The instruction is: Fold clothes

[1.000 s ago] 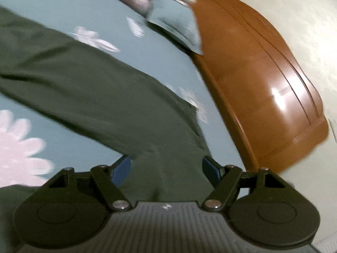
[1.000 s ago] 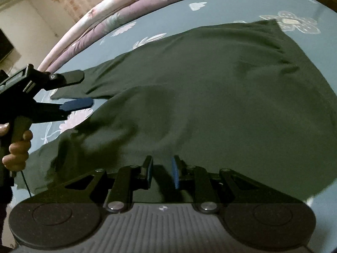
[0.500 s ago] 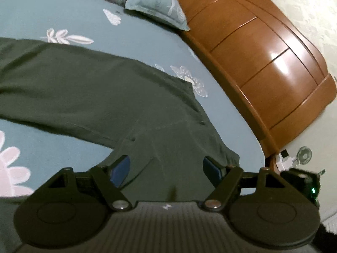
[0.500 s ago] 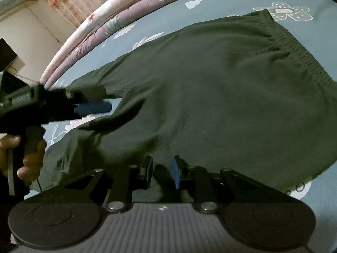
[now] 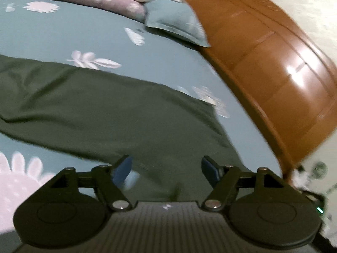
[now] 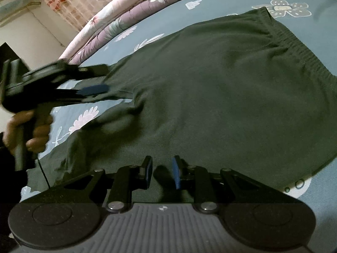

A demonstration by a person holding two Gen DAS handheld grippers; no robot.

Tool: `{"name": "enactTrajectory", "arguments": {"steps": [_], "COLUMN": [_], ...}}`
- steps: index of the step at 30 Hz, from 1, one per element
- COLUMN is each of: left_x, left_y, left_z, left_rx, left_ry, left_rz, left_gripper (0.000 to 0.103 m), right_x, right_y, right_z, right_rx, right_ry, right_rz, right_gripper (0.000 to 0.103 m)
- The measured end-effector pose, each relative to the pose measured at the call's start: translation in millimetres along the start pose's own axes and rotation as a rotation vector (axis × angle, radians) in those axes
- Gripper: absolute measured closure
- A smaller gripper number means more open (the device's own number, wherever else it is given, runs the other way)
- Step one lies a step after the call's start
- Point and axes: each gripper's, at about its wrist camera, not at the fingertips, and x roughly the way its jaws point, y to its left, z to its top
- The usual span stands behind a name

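Note:
Dark green trousers (image 6: 210, 84) lie spread flat on the bed, the elastic waistband (image 6: 303, 48) toward the right and the legs running off to the left. My right gripper (image 6: 162, 164) hovers low over the near edge of the seat, its blue pads a narrow gap apart with nothing between them. My left gripper (image 5: 166, 164) is wide open just above the trousers (image 5: 105, 105) near the fork of the legs. From the right wrist view the left gripper (image 6: 103, 79) shows blurred, held by a hand (image 6: 27, 130), its fingers pointing at the crotch.
The teal flowered bed sheet (image 5: 63, 31) surrounds the trousers. A wooden headboard (image 5: 273, 84) runs along the right side, with a teal pillow (image 5: 177, 21) and a folded purple and pink quilt (image 6: 126, 14) at the far edge. A small fan (image 5: 320, 166) stands beyond the bed corner.
The left gripper has swung to the right, from beside the leg toward the crotch of the trousers, still open. The right gripper has stayed nearly in place with the same narrow gap.

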Motion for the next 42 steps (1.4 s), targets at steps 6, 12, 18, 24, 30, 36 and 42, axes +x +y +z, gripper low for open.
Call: {"name": "enactTrajectory", "arguments": {"steps": [6, 12, 18, 24, 30, 36, 42], "left_x": [13, -14, -8, 30, -27, -99, -128], "left_y": [7, 31, 16, 20, 15, 10, -3], "left_z": [-35, -33, -23, -24, -30, -75, -132], "left_rx": [0.009, -0.104, -0.105, -0.074, 0.009, 0.011, -0.025], "left_ry": [0.086, -0.017, -0.026, 0.02, -0.026, -0.071, -0.024], "left_rz": [0.117, 0.254, 0.044, 0.167, 0.226, 0.389, 0.554], "left_gripper": [0.028, 0.033, 0.027, 0.033, 0.029, 0.028, 0.028], "right_x": [0, -1, 1, 2, -2, -7, -4], "right_y": [3, 2, 2, 6, 22, 41, 79], "right_z": [1, -2, 0, -1, 0, 0, -6], "right_rx": [-0.038, -0.038, -0.034, -0.056, -0.2, -0.371, -0.732], "right_ry": [0.01, 0.006, 0.01, 0.01, 0.028, 0.038, 0.074], "right_rz": [-0.004, -0.003, 0.001, -0.007, -0.014, -0.009, 0.027], "right_gripper": [0.073, 0.073, 0.072, 0.07, 0.061, 0.057, 0.057]}}
